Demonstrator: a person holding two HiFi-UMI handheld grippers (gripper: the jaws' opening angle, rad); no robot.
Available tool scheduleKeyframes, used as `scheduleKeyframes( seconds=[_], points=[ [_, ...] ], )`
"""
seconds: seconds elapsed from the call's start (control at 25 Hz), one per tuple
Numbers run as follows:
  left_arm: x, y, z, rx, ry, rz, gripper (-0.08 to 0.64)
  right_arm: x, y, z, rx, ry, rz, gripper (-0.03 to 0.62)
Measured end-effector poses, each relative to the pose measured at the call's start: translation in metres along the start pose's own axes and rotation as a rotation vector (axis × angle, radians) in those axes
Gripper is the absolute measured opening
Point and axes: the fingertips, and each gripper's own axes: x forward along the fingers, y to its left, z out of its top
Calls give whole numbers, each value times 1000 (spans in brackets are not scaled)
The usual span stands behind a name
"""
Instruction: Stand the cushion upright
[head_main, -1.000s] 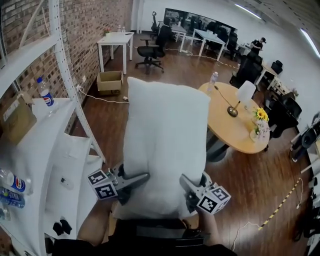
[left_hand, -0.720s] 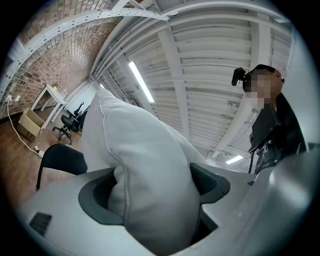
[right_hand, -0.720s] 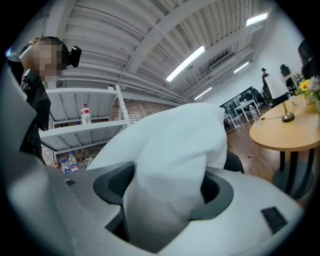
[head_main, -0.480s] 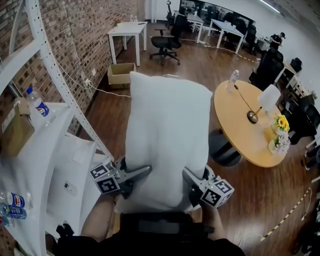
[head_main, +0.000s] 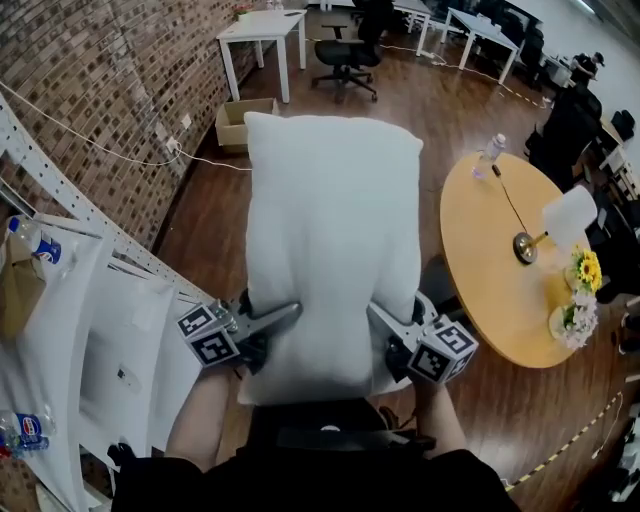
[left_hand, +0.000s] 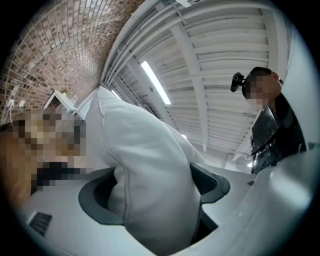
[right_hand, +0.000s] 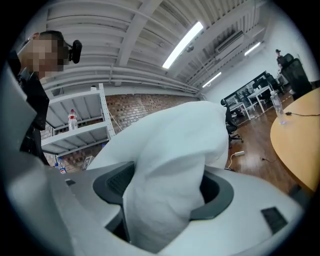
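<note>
Wooden floor (head_main: 212, 222) partly hidden behind white cushion (head_main: 330, 250)

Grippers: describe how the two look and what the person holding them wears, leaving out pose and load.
The left gripper and right gripper match: grey bodies, dark grey ribbed jaw pads, each with a white cube of black square markers. No cables show. The person wears a black top, forearms uncovered.

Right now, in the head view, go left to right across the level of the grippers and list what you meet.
White shelf rack → left gripper → cushion → right gripper → round wooden table → yellow flowers.
</note>
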Motion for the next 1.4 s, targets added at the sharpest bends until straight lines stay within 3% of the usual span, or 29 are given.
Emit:
scheduleKeyframes(
  seconds=[0.24,0.56,0.84,1.2,1.4],
  points=[
    [28,43,-15,-37,14,32,396,25,-49,-3,33,33,6,348],
    [44,134,-49,-108,59,51,396,72,-115,-42,83,71,-38,353],
    [35,209,-101,-143,137,123,400,111,-159,-96,64,155,-46,354],
    [-1,253,-154,-52,315,280,443,118,-179,-174,46,352,-110,383],
    [-22,285,-197,13,486,442,436,125,-202,-222,-48,529,-195,377]
  ],
)
